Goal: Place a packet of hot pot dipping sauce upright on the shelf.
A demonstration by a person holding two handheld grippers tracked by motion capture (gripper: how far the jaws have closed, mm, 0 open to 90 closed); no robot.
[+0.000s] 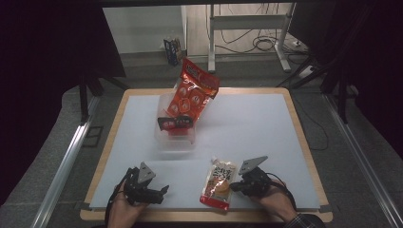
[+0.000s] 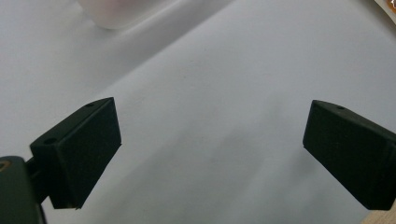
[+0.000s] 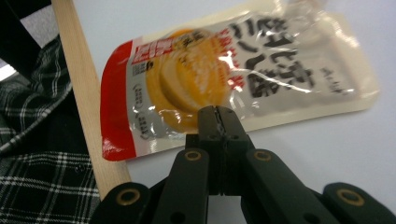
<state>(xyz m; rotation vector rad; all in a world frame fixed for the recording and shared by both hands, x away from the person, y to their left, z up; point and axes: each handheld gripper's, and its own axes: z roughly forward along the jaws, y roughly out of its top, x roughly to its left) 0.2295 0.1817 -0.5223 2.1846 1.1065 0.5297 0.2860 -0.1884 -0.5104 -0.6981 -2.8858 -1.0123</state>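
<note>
The pouch, shiny with a red end and a yellow picture, is lying flat near the table front edge. The right gripper is pinching its edge, jaws closed tight. The left gripper is gaping wide, holding nothing.

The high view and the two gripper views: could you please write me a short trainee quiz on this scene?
1. True or false: the left tongs stand open over bare table.
2. Where is the red bag? A: leaning upright in the clear tub. B: lying flat on the table. C: held in the right tongs.
3. What do the right tongs pinch?

Key: 1 true. 2 A. 3 the packet, at its edge, with the jaws shut.
</note>
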